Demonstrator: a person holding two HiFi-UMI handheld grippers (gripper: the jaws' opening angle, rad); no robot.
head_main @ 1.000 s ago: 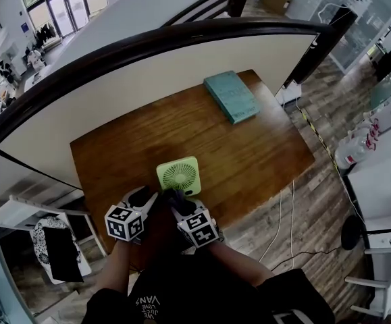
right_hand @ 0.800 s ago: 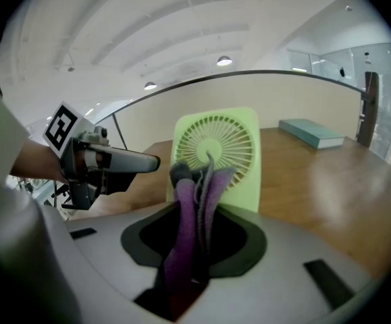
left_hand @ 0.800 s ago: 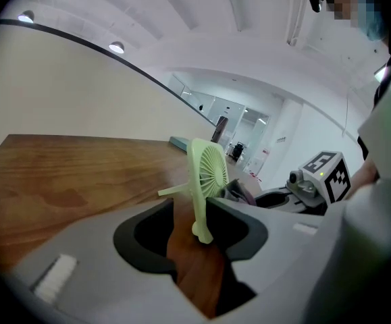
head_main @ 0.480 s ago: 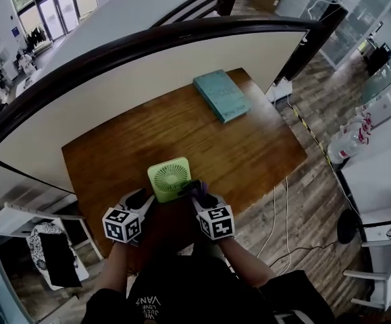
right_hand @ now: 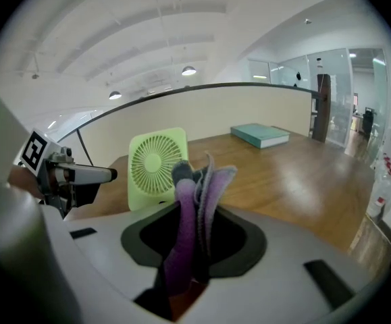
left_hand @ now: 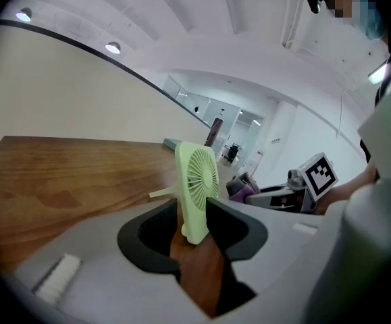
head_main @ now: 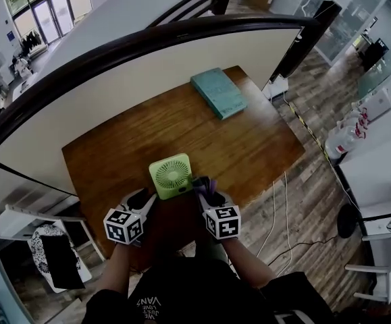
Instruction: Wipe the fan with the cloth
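A light green square fan (head_main: pixel 171 175) stands upright near the front edge of the wooden table (head_main: pixel 249 147). My left gripper (head_main: pixel 145 198) is at the fan's lower left corner. In the left gripper view the fan (left_hand: pixel 196 181) is edge-on between the jaws, which are closed on its two faces. My right gripper (head_main: pixel 203 186) is just right of the fan, shut on a purple cloth (right_hand: pixel 196 201) that sticks up past the jaws. In the right gripper view the fan's grille (right_hand: pixel 156 164) faces me just behind the cloth; I cannot tell whether they touch.
A teal book (head_main: pixel 218 93) lies at the table's far right corner. A white partition with a dark rail (head_main: pixel 148 39) runs behind the table. Cables (head_main: pixel 279 208) trail on the wood floor to the right, and the table's front edge is close to my body.
My right gripper has carried the cloth from in front of the fan's lower edge to the fan's right side. The left gripper and the fan have stayed put.
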